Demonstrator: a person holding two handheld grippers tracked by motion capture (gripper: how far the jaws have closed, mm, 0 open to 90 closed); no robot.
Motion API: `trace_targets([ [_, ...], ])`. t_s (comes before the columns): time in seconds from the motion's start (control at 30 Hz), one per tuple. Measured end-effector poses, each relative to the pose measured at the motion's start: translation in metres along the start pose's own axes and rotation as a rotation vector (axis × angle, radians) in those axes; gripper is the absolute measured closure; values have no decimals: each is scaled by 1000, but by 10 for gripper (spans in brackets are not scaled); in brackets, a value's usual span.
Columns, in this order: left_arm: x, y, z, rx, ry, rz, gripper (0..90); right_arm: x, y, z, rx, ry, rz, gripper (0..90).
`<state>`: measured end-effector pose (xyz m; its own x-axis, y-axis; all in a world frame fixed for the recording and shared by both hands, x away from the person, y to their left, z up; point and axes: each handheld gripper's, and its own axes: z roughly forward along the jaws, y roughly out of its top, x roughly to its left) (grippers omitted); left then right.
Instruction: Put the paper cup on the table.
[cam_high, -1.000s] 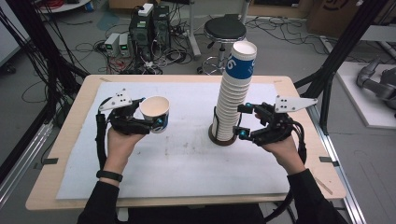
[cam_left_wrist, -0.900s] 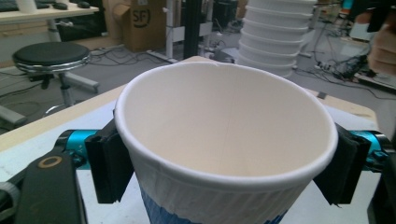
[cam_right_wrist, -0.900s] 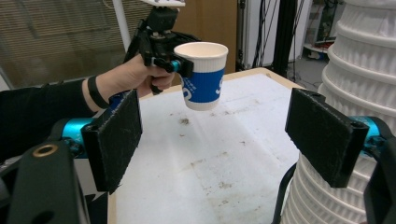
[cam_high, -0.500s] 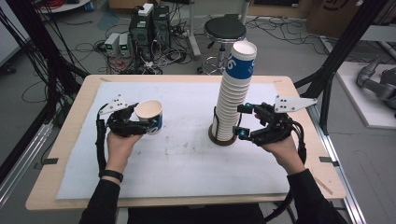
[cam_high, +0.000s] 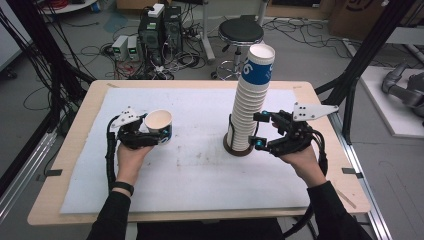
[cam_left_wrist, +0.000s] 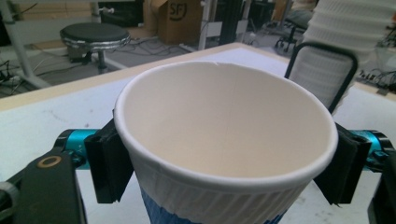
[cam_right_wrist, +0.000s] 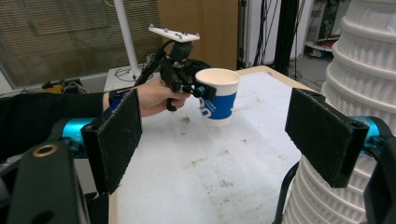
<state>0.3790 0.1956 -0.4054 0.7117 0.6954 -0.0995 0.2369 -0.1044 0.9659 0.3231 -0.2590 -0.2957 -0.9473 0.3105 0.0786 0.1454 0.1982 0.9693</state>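
From the high view, a person's left tool (cam_high: 150, 131) clamps a single paper cup (cam_high: 160, 125), white above and blue below, upright over the left part of the white mat (cam_high: 200, 165) that covers the wooden surface (cam_high: 90, 107). The right tool (cam_high: 260, 130) stands with its jaws apart just beside a tall stack of cups (cam_high: 250, 100), which rises from a dark round holder (cam_high: 237, 149) near the mat's middle; the top cup carries a blue band. Beyond the far edge are a round stool (cam_high: 241, 32), computer boxes (cam_high: 160, 25) and cables on the floor.

The left gripper view looks down into the held cup (cam_left_wrist: 224, 140): it is empty, its rim pinched between the two black pads (cam_left_wrist: 109, 163), one at each side. The stack (cam_left_wrist: 345, 51) stands behind at right, inside a thin black wire frame (cam_left_wrist: 322, 46).

In the right gripper view, the right tool's own black pads (cam_right_wrist: 116, 140) are spread wide with nothing between them. The ribbed stack (cam_right_wrist: 364, 74) rises at the right edge, close by one pad. Across the stained mat (cam_right_wrist: 205, 172), the other hand (cam_right_wrist: 152, 95) holds the blue-banded cup (cam_right_wrist: 217, 100) clear above it.
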Motion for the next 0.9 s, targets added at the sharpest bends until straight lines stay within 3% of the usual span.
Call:
trace_targets([
  [0.2,3,-5,9,4,8,27,196,-1,-1,1,7,4,6,190],
  [0.37,5,-11,17,37,14,28,196,-1,-1,1,2,0,2,190],
  [0.53,10,-14,21,29,17,10,196,-2,-1,1,1,3,2,190],
  [0.9,16,-21,28,40,33,17,194,-2,-2,1,3,3,3,189],
])
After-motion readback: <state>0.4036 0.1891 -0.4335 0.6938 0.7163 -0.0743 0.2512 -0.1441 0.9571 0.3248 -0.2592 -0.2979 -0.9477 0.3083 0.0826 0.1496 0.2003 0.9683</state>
